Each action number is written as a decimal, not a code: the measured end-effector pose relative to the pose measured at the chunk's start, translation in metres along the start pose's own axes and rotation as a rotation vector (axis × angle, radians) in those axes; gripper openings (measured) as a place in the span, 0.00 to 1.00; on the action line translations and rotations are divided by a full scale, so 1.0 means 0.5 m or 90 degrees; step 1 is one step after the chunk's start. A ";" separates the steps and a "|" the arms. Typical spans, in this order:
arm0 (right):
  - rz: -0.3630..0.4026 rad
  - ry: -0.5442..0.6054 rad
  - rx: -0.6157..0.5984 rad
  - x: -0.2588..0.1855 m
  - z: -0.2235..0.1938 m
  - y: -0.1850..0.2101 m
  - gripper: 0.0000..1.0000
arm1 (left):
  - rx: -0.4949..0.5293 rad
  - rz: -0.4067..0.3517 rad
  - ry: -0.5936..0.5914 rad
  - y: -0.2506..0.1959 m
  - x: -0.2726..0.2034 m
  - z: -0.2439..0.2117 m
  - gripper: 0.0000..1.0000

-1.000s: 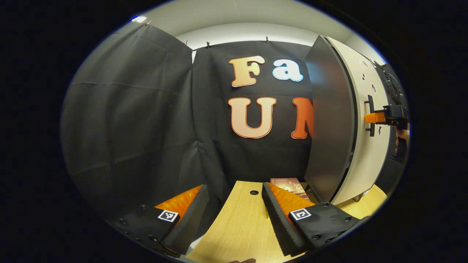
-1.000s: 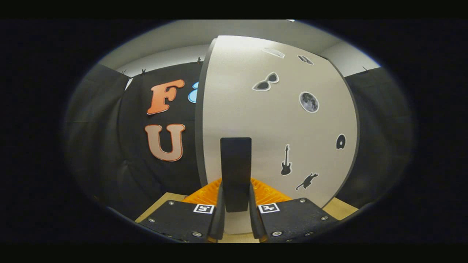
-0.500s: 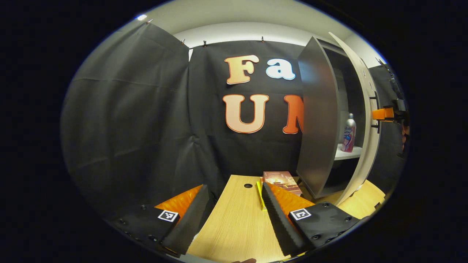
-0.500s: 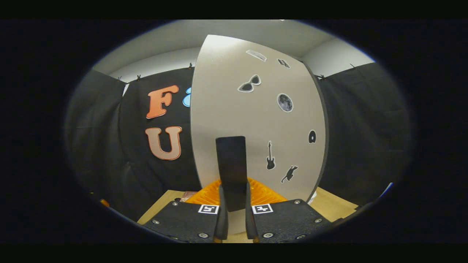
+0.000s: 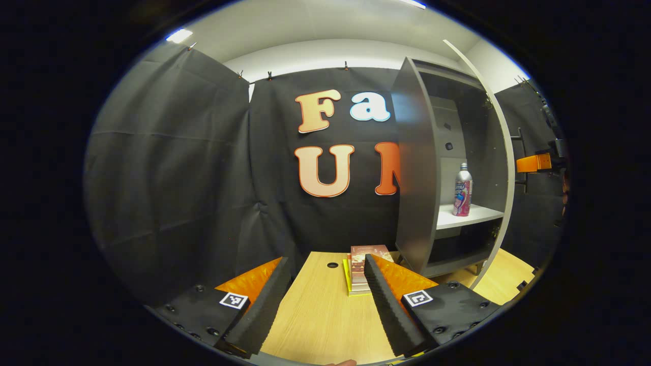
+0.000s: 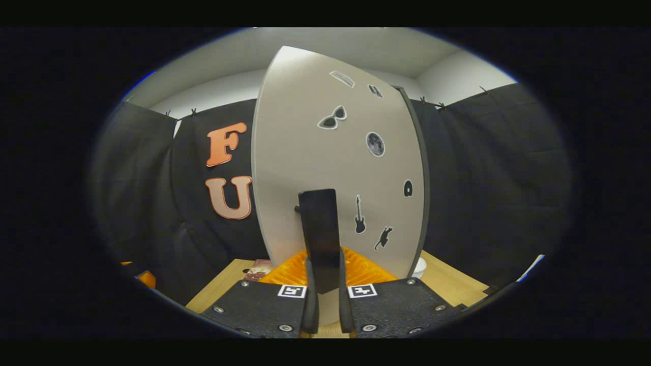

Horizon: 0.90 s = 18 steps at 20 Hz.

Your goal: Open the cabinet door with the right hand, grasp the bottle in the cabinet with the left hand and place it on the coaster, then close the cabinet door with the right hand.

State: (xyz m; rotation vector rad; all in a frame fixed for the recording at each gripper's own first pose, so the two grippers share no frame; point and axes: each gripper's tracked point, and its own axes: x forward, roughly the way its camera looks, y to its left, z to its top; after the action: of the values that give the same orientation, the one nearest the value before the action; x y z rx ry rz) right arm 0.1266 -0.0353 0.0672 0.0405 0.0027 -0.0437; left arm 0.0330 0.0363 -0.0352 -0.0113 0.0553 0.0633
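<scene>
1. The left tongs (image 5: 325, 305) hang wide apart over the wooden worktop (image 5: 320, 325), holding nothing.
2. Just past them a stack of books (image 5: 362, 269) lies on the worktop.
3. The right tongs (image 6: 324, 300) are clamped on the black door handle (image 6: 319, 234), both fingers pressing its sides.
4. The cabinet door (image 6: 330, 168), dotted with stickers, stands swung open.
5. Beyond, the grey cabinet (image 5: 414, 168) stands on the worktop, its inside exposed.
6. The bottle (image 5: 462, 189) stands upright on the white shelf (image 5: 465, 217) inside the cabinet.
</scene>
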 end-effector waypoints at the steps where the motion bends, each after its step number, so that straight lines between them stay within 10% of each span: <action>1: 0.008 -0.002 0.003 -0.014 -0.003 -0.007 0.14 | 0.004 0.000 -0.002 -0.017 -0.009 0.005 0.95; 18: 0.033 -0.020 0.019 -0.161 0.003 -0.260 0.14 | 0.021 -0.030 -0.014 -0.305 -0.119 0.043 0.99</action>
State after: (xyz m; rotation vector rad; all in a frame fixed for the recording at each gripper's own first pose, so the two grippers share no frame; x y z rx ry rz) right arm 0.0405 -0.1617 0.0640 0.0703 -0.0308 0.0069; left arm -0.0153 -0.1191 -0.0091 0.0218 0.0341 0.0161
